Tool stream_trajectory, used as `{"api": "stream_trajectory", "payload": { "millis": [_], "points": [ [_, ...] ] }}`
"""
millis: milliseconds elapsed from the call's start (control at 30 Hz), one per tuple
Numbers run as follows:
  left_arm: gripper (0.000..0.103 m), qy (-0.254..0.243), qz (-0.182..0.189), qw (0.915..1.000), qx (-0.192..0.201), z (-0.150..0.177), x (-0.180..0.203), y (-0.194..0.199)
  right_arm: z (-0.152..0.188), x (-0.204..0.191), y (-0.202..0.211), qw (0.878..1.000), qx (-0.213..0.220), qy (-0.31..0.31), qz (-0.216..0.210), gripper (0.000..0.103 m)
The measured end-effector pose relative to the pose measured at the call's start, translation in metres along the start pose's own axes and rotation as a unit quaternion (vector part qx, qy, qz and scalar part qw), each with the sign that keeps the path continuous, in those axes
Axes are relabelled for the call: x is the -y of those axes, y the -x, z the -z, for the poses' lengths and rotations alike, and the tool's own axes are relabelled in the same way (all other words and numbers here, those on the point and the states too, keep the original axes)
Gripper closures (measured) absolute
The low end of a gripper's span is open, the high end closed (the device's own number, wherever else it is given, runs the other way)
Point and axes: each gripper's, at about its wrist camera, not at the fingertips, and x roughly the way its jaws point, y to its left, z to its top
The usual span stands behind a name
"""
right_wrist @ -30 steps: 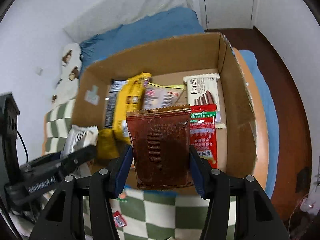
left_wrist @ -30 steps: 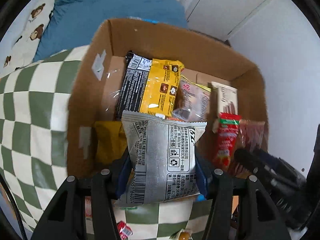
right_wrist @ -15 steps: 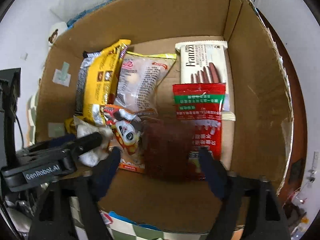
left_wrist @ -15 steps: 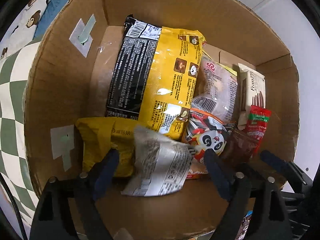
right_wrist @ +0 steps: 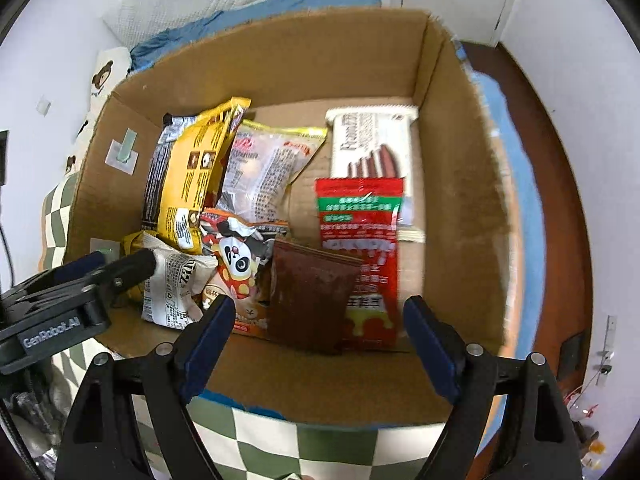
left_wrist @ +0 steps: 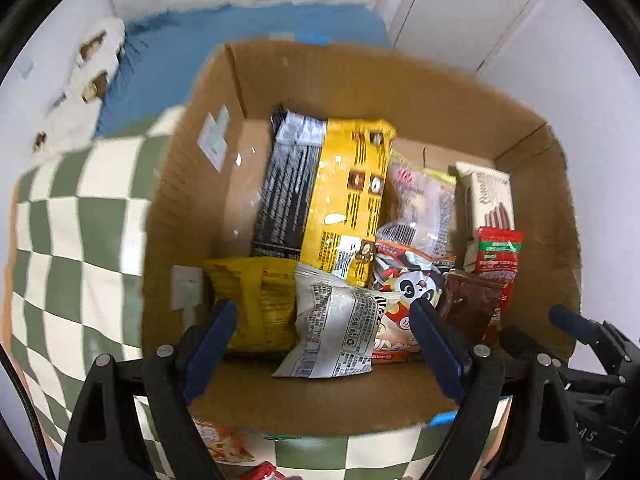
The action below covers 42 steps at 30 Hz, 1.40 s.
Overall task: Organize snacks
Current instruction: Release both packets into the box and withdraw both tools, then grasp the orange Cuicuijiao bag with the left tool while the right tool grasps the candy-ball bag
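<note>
Snacks fill the cardboard box (right_wrist: pixel 460 208); we see both the left hand-held gripper (left_wrist: pixel 320 344) and the right hand-held gripper (right_wrist: pixel 316 340) spread wide, holding nothing, at its near edge.

Right tool (right_wrist: pixel 320 340) spread empty above brown packet (right_wrist: pixel 310 300) in box (right_wrist: pixel 460 200).

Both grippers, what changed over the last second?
The left gripper let go of the grey-white packet, the right gripper the brown packet; both now lie inside the cardboard box. Both grippers opened and pulled back. Other snacks stayed put.
</note>
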Motion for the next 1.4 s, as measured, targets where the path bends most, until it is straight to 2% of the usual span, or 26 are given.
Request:
{"api": "stream_trajectory", "payload": {
  "millis": [200, 367, 633, 733, 900, 1033, 1133, 1233, 1400],
  "points": [
    [0.015, -0.004, -0.013, 0.9973, 0.072, 0.025, 0.002, 0.042, 0.018, 0.001, 0.037, 0.999, 0.049, 0.001, 0.016, 0.015],
    [0.015, -0.022, -0.034, 0.9912, 0.126, 0.040, 0.005, 0.079, 0.038, -0.003, 0.072, 0.995, 0.095, 0.005, 0.027, 0.015],
    [0.015, -0.038, -0.039, 0.9839, 0.170, 0.069, 0.009, 0.115, 0.069, -0.012, 0.129, 0.987, 0.160, 0.016, 0.025, 0.015],
    [0.015, -0.041, -0.039, 0.9812, 0.184, 0.079, 0.012, 0.130, 0.080, -0.016, 0.145, 0.983, 0.182, 0.018, 0.029, 0.007],
    [0.015, -0.040, -0.032, 0.9782, 0.201, 0.091, 0.016, 0.149, 0.094, -0.017, 0.169, 0.979, 0.203, 0.015, 0.017, 0.007],
    [0.015, -0.036, -0.029, 0.9800, 0.193, 0.101, 0.011, 0.154, 0.105, -0.018, 0.177, 0.980, 0.201, 0.007, -0.005, 0.007],
    [0.015, -0.019, -0.020, 0.9847, 0.172, 0.112, -0.007, 0.144, 0.114, -0.021, 0.164, 0.984, 0.176, -0.002, -0.032, 0.007],
    [0.009, 0.000, -0.050, 0.9888, 0.140, 0.125, -0.035, 0.117, 0.123, -0.029, 0.131, 0.989, 0.133, -0.008, -0.060, 0.007],
    [0.009, 0.050, -0.108, 0.9906, 0.068, 0.142, -0.093, 0.058, 0.132, -0.056, 0.051, 0.994, 0.056, -0.010, -0.092, 0.007]
  ]
}}
